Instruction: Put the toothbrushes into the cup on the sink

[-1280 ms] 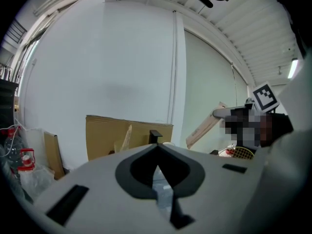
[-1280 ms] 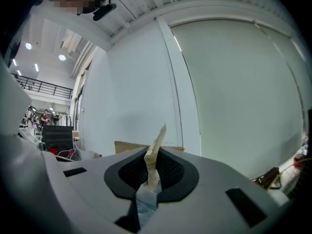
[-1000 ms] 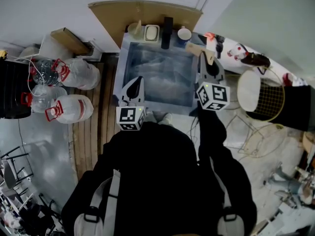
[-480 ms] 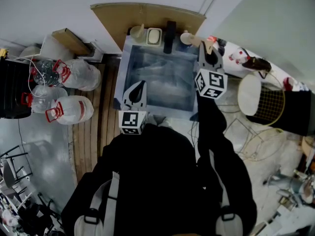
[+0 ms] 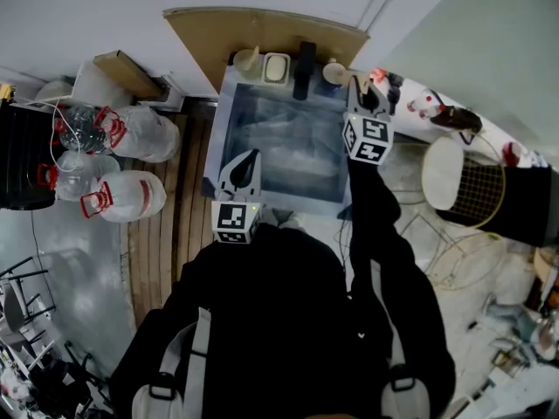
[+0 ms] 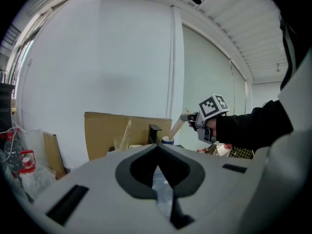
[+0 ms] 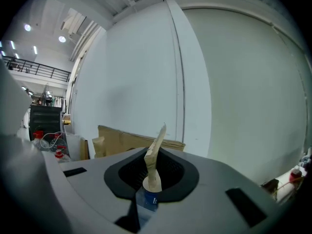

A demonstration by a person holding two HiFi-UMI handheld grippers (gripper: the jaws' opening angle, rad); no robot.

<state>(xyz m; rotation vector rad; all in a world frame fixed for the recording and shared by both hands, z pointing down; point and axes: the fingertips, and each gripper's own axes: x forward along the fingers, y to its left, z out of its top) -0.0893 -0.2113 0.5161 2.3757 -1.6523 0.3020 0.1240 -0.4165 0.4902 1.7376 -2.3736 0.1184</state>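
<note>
beige, paper-wrapped toothbrush (image 7: 155,155) pinched between the narrowed jaws of the right gripper (image 5: 358,85), slanting up past the jaw tips in the right gripper view. lower end down at the white rim of the blue cup (image 7: 147,195), right at its mouth; cannot tell whether already inside or only touching the rim. from the left gripper view, a pale stick running down and left from the tongs to the cup.

cup on the back ledge of the steel sink (image 5: 279,151), toward the far right corner, just beside the black faucet (image 5: 304,59). further left along the same ledge, a pale soap dish (image 5: 275,66), then a beige holder (image 5: 245,61) with another pale stick standing tilted in it. brown cardboard sheet (image 5: 262,29) propped against the white wall behind the ledge.

left gripper (image 5: 252,155) low over the near left edge of the basin, well apart from the cup, pointing toward the back ledge. jaws brought together at the tips, nothing between them. black sleeves behind both tools, the right arm stretched further forward than the left.

left of the sink, on wooden floor slats, large clear water bottles (image 5: 131,129) with red handles, lying close together. right of the sink, a wire basket (image 5: 480,182) on the floor, with a round white thing just beside it.
</note>
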